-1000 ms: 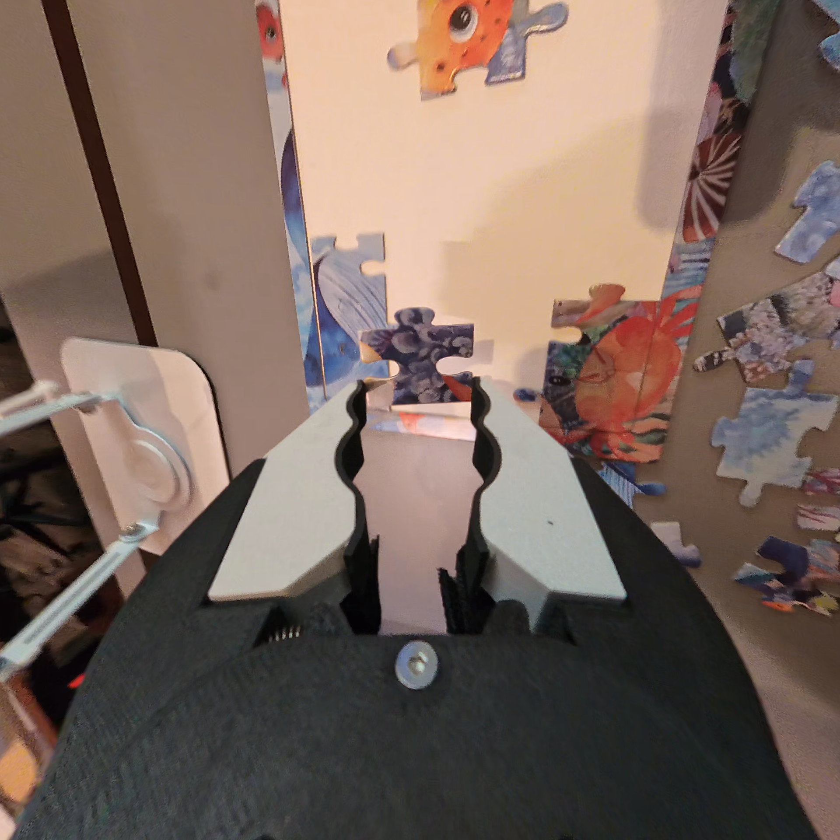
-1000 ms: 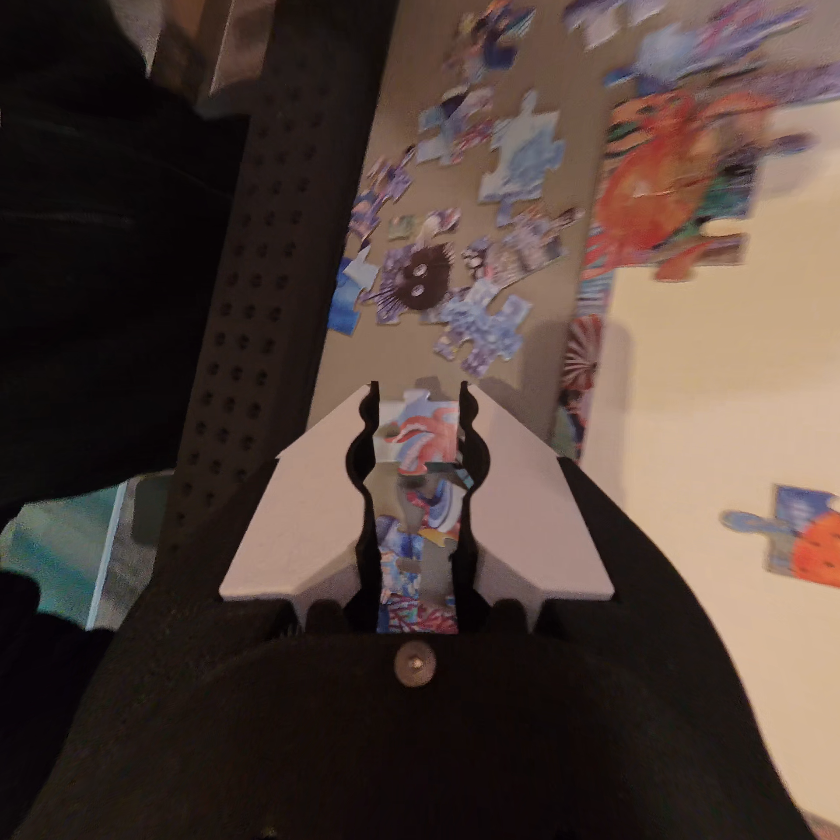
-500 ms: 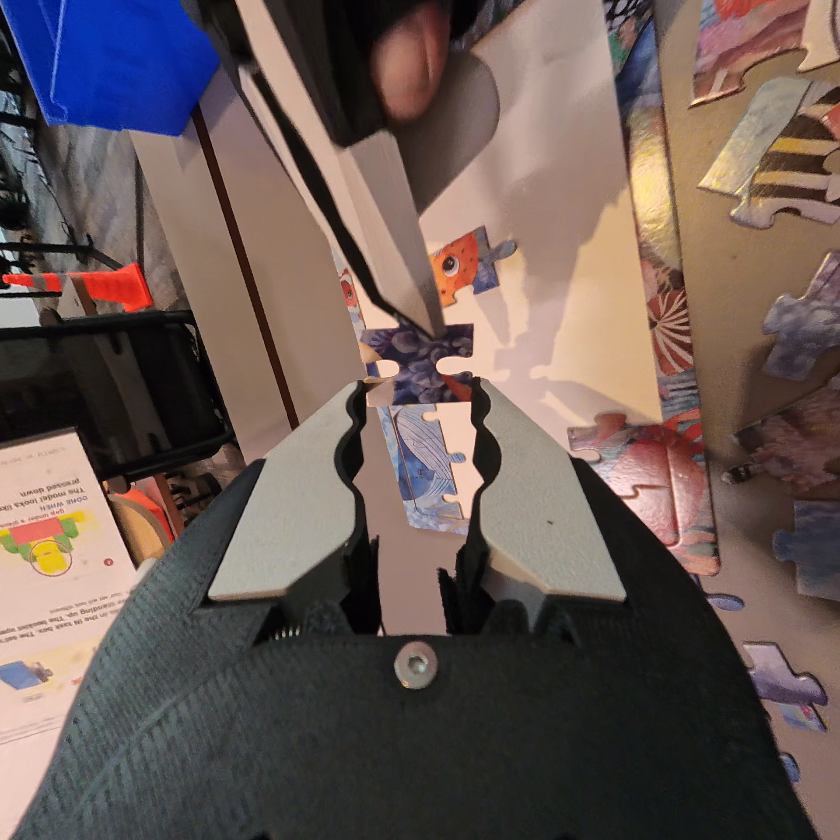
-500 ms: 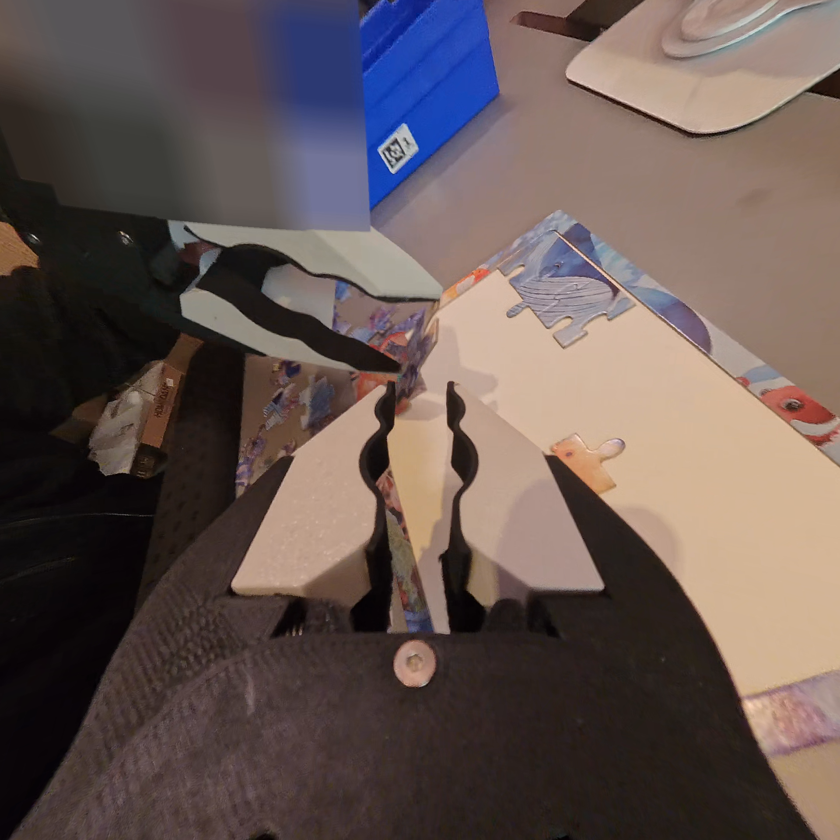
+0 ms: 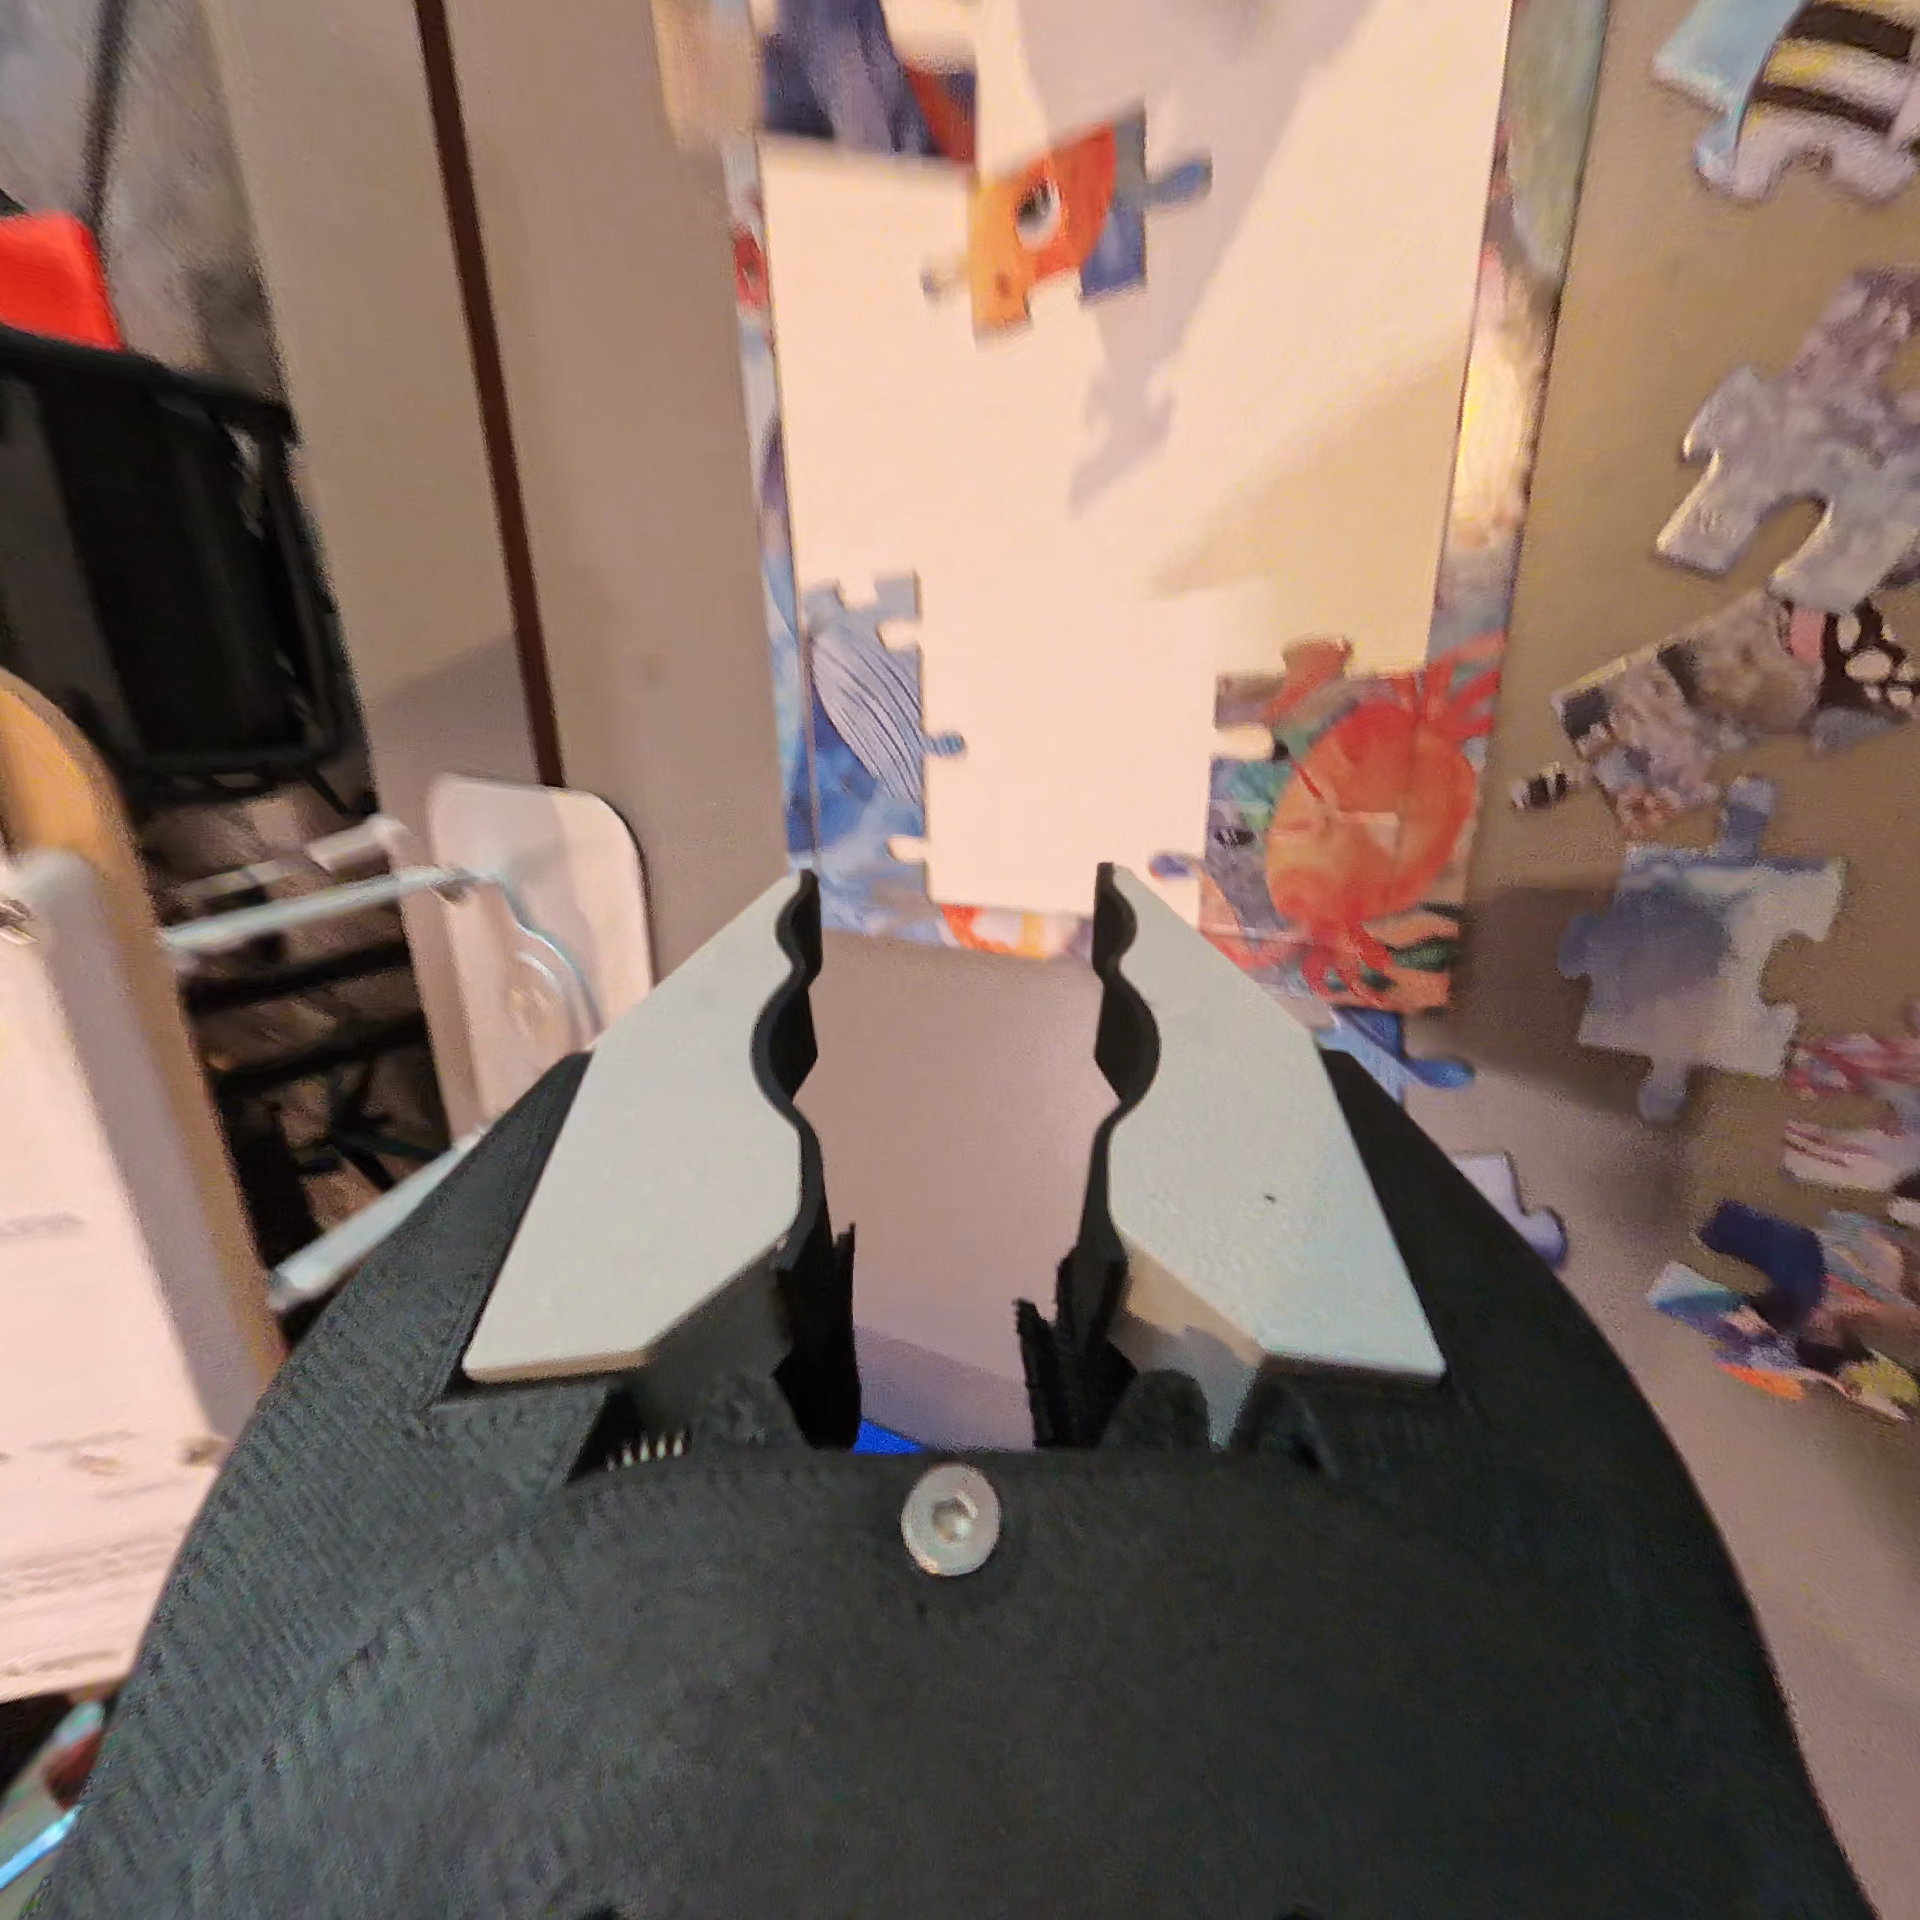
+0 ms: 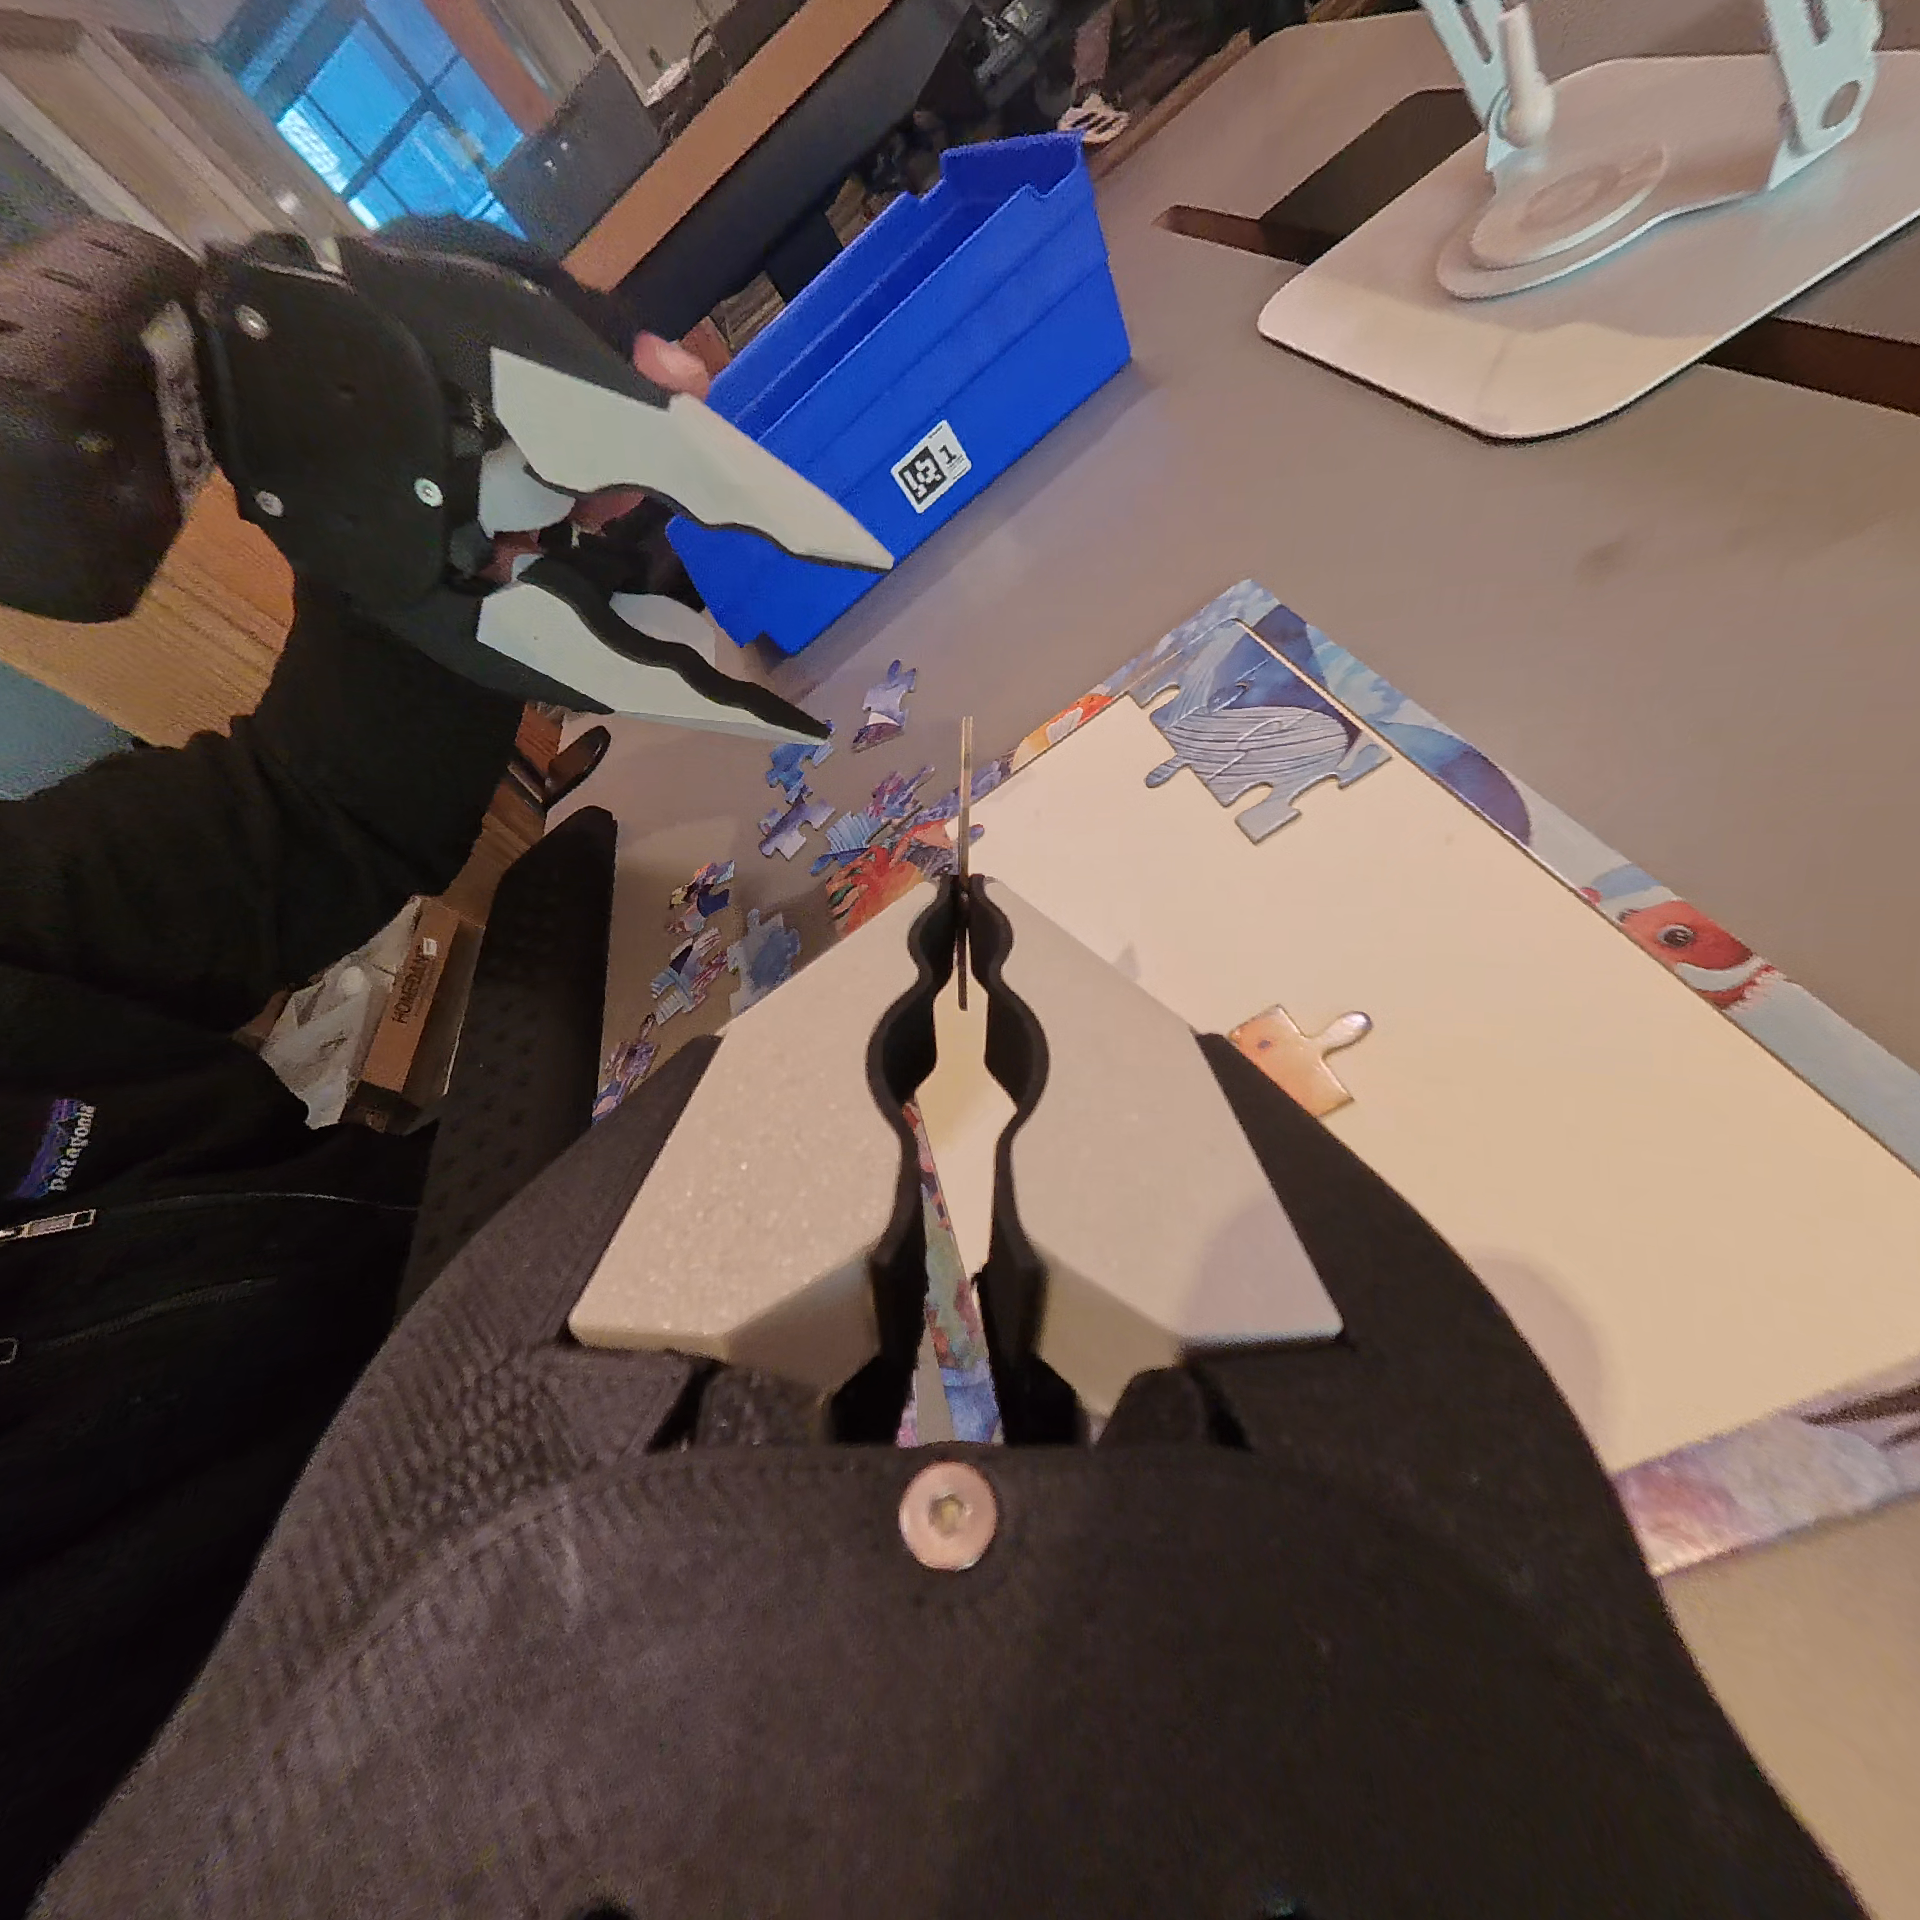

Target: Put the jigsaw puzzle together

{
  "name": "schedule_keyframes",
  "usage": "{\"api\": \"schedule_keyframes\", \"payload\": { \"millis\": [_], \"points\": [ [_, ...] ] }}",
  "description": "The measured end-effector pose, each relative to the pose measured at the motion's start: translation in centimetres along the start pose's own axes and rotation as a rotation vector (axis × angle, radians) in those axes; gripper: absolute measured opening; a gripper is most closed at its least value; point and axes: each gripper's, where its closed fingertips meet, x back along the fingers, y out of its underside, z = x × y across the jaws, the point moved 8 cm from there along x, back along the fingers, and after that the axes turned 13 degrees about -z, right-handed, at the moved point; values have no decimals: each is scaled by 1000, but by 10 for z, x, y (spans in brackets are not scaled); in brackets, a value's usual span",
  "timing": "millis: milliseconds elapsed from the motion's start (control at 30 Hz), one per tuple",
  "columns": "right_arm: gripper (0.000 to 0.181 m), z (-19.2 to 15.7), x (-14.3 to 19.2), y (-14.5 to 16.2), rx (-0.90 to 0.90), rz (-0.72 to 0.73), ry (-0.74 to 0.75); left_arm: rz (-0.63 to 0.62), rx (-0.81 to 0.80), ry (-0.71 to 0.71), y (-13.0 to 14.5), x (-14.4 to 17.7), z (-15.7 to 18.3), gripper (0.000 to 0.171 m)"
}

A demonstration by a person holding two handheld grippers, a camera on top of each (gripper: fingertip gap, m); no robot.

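A puzzle piece (image 6: 965, 831) is pinched edge-on at the tips of the right claw (image 6: 964, 902), so only its thin side shows; held upright like this, it can probably be turned flat and lowered into the tray (image 6: 1455, 1039) below. The tray lies on the worktop (image 6: 1455, 520) with most of its cream floor bare. A whale piece (image 6: 1262, 743) is seated at the far corner, a crab cluster (image 5: 1361, 821) against the opposite border and an orange fish piece (image 5: 1049, 218) alone on the floor, presumably as anchors to build from. Loose pieces (image 5: 1704, 935) are spread on the worktop beside the tray's long edge, within reach. The left claw (image 5: 956, 894) is held wide and empty above the tray's near end, likely ready for another pick. A blue bin (image 6: 914, 384) stands beyond the tray
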Motion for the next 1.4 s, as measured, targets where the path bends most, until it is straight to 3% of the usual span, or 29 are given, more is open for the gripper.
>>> {"api": "schedule_keyframes", "payload": {
  "millis": [233,500,800,1100,1233,1400],
  "points": [
    [0,3,25,1,42,-103,154,-2,82,112,32,-16,28,54],
    [0,19,44,-6,85,-352,358,17,57,211,25,-26,53,56],
    [0,43,23,-34,123,-544,383,73,81,242,19,-32,59,57],
    [0,49,-7,-48,-4,-255,193,155,238,192,22,-34,42,55],
    [0,28,-6,-56,24,-38,27,293,409,134,15,-26,17,50],
    [0,-12,-11,-65,127,100,-80,541,550,127,-2,-6,-17,39]
  ]
}}
